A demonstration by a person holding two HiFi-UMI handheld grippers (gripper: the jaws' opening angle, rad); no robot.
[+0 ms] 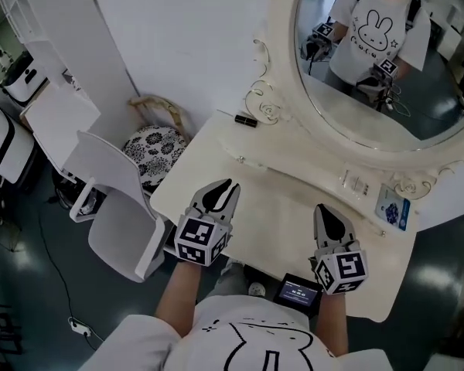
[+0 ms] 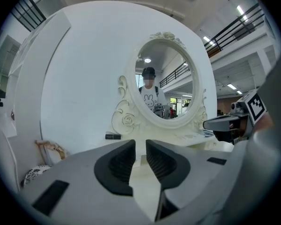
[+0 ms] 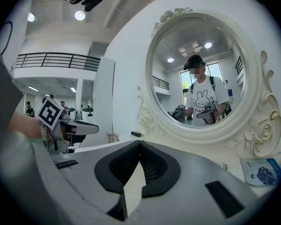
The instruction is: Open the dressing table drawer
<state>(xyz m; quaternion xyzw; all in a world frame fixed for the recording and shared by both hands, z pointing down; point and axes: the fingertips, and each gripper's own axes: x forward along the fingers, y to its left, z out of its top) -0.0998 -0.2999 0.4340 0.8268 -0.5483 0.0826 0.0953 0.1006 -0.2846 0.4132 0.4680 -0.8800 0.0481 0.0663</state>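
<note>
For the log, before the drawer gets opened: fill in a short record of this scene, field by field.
dressing table: white, round mirror at its back
left gripper: open, nothing between its jaws
right gripper: shut, empty
both grippers: over the table's near part
on top: small black item, blue card
drawer: not in view
chair: white, beside the table

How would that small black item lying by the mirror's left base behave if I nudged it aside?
The small black item is tiny beside the mirror frame, so probably light. It lies flat on the smooth white tabletop, so it should slide readily. It looks blocky in the left gripper view, so rolling seems unlikely, though that's uncertain.
</note>
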